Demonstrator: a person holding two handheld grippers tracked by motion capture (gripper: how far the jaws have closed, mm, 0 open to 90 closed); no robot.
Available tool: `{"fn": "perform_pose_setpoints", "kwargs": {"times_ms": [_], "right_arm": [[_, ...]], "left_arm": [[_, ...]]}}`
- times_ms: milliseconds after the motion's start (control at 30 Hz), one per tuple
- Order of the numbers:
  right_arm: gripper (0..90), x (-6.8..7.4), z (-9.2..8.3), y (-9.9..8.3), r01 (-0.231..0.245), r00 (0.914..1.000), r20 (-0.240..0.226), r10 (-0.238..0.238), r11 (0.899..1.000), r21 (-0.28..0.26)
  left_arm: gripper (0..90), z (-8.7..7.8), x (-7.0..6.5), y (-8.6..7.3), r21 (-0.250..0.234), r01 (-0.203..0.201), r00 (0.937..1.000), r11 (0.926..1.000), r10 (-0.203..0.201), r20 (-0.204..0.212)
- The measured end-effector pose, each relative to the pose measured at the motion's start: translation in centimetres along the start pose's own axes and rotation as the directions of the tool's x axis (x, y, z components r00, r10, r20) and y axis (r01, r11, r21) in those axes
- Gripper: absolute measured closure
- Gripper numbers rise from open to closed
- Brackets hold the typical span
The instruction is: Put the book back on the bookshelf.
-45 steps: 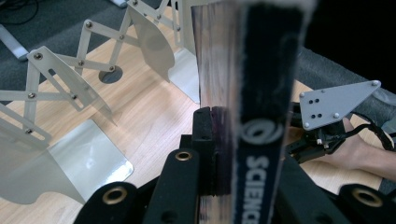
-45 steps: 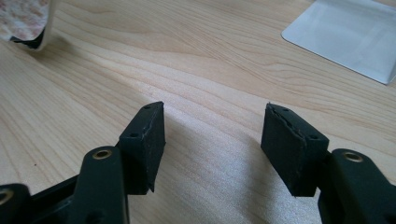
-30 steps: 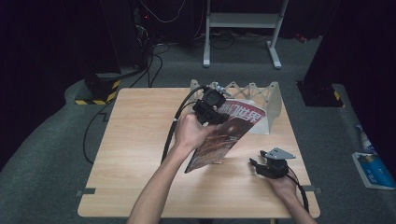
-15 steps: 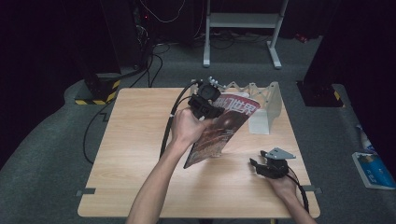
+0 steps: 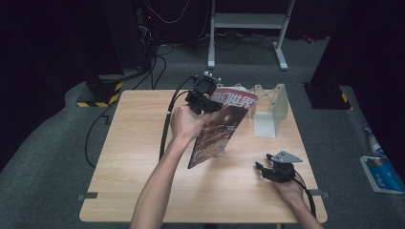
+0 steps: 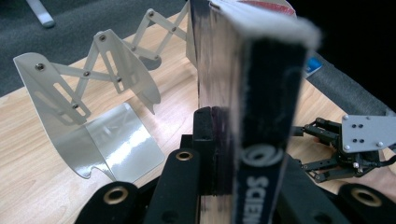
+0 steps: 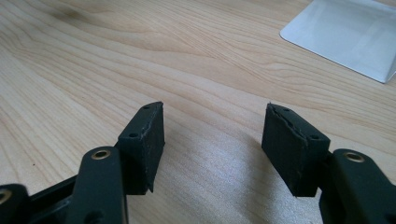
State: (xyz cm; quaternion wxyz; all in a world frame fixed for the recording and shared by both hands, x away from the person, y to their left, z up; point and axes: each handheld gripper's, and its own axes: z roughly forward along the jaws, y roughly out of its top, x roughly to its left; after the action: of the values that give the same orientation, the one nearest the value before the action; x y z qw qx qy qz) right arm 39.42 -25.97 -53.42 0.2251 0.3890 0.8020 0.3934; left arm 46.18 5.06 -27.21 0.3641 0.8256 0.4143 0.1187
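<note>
Left claw grips magazine edge nr rack.

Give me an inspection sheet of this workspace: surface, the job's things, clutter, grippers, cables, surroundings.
Surface: light wooden table, no spills seen.
Job's things: magazine held tilted above the table; white expandable metal book rack at the far right edge.
Clutter: nothing seen on the table.
Grippers: left gripper shut on the magazine's edge; right gripper open, resting near the front right, nothing between its jaws.
Cables: black cable trails from the left gripper across the table; more cables on the floor.
Surroundings: dark room, grey carpet, white stand behind, blue item on the floor at right.
</note>
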Motion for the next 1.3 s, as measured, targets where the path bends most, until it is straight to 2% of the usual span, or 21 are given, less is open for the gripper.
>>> {"fn": "perform_pose_setpoints", "kwargs": {"times_ms": [233,633,1033,1300], "right_arm": [[39.0,0.0,0.0,0.0,0.003,1.0,0.002,-0.003,1.0,0.0],[39.0,0.1,0.0,0.0,-0.002,1.0,0.004,0.002,1.0,0.001],[39.1,0.1,0.0,0.0,0.006,1.0,0.007,-0.006,1.0,-0.001],[39.1,0.1,-0.1,0.0,0.007,0.9999,0.008,-0.007,1.0,-0.001]], "left_arm": [[82.9,-0.1,1.2,0.0,-0.015,0.041,0.9991,0.999,-0.041,-0.002],[83.0,-0.4,3.0,0.0,-0.045,0.092,0.9939,0.9948,-0.094,-0.058],[83.0,-0.3,4.9,-0.3,-0.111,0.156,0.9805,0.9815,-0.167,-0.103],[83.0,0.1,5.3,-0.3,-0.17,0.185,0.9701,0.9678,-0.208,-0.125]]}}
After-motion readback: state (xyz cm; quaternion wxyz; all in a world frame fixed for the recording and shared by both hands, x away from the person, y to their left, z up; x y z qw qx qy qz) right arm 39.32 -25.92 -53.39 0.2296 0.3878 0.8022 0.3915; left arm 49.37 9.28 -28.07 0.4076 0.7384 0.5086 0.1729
